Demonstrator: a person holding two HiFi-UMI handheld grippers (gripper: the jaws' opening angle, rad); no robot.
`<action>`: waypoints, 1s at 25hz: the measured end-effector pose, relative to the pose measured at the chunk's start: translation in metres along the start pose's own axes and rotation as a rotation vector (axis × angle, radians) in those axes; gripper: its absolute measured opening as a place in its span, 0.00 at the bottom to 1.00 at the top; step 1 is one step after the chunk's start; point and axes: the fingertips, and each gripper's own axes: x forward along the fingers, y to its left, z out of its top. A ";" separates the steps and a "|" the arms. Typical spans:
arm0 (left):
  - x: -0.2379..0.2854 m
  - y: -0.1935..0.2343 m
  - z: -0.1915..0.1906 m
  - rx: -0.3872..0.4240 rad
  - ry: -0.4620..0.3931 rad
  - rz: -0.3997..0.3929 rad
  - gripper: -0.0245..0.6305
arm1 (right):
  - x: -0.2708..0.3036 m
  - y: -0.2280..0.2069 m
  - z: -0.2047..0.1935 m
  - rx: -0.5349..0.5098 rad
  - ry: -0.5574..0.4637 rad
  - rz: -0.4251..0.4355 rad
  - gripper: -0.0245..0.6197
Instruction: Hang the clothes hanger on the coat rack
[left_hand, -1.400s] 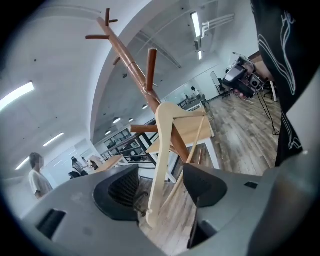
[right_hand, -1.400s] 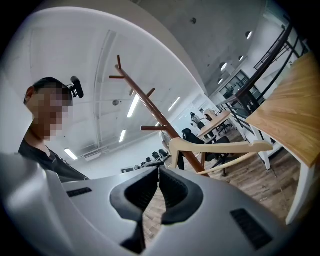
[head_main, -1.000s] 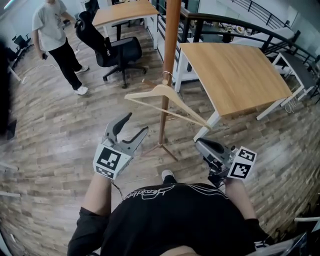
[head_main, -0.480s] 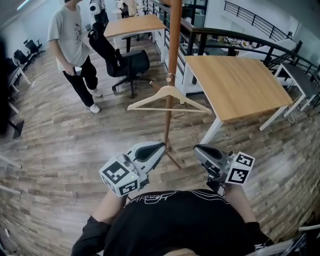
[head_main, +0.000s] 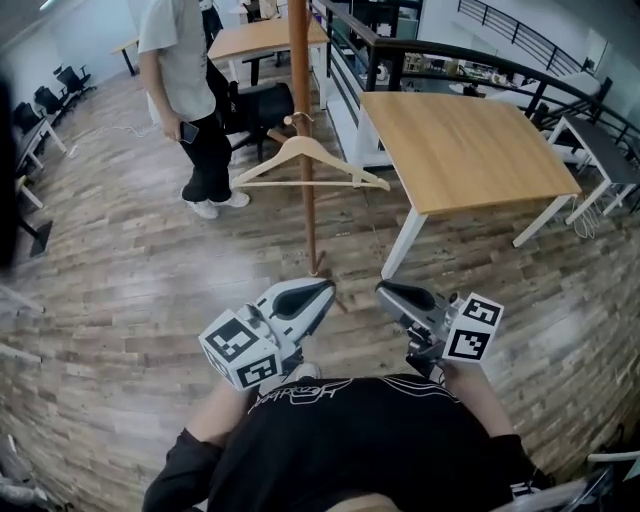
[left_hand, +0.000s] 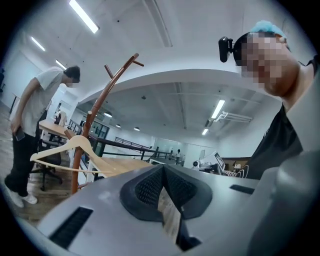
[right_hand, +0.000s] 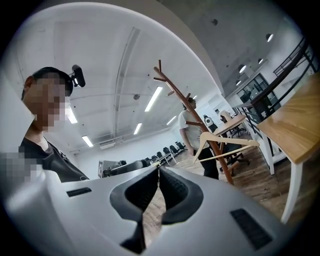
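Fingers (left_hand: 150, 187) of the left gripper (head_main: 320, 291) are pressed together at the tips, nothing between them. Right gripper (head_main: 384, 291): same, its two jaws meet at the tips and are empty. Both grippers sit at lower centre of the head view, side by side, pointing up-frame toward the foot of the rack, well apart from the hanger.

Clothes hanger (head_main: 265, 161): pale wood, with a crossbar, at upper centre of the head view. It hangs on the coat rack (head_main: 303, 60), with its hook against the pole and its arms spread about level to either side, clear of the floor. The peg that carries the hook is too small to make out. Neither gripper touches it.

Coat rack: brown wooden pole running from the top edge down to a splayed foot just above the gripper tips. Both gripper views show branch-like pegs at its top, with the hanger lower down the pole.

Surroundings: a wooden desk (head_main: 460, 150) on white legs sits right of the rack. A bystander (head_main: 185, 60) in a light shirt and dark trousers stands at upper left, beside a black office chair (head_main: 262, 105). The floor (head_main: 120, 260) is wood plank. A dark railing (head_main: 520, 85) runs across the upper right. The operator's black T-shirt (head_main: 350, 440) fills the bottom edge.
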 end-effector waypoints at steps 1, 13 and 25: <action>0.003 -0.012 -0.004 -0.003 0.005 0.001 0.05 | -0.010 0.003 -0.003 0.004 0.000 0.006 0.10; 0.006 -0.099 -0.017 0.009 -0.007 0.035 0.05 | -0.079 0.049 -0.015 -0.060 -0.006 0.064 0.10; 0.010 -0.124 -0.026 0.031 -0.013 0.061 0.05 | -0.109 0.060 -0.021 -0.075 -0.019 0.069 0.10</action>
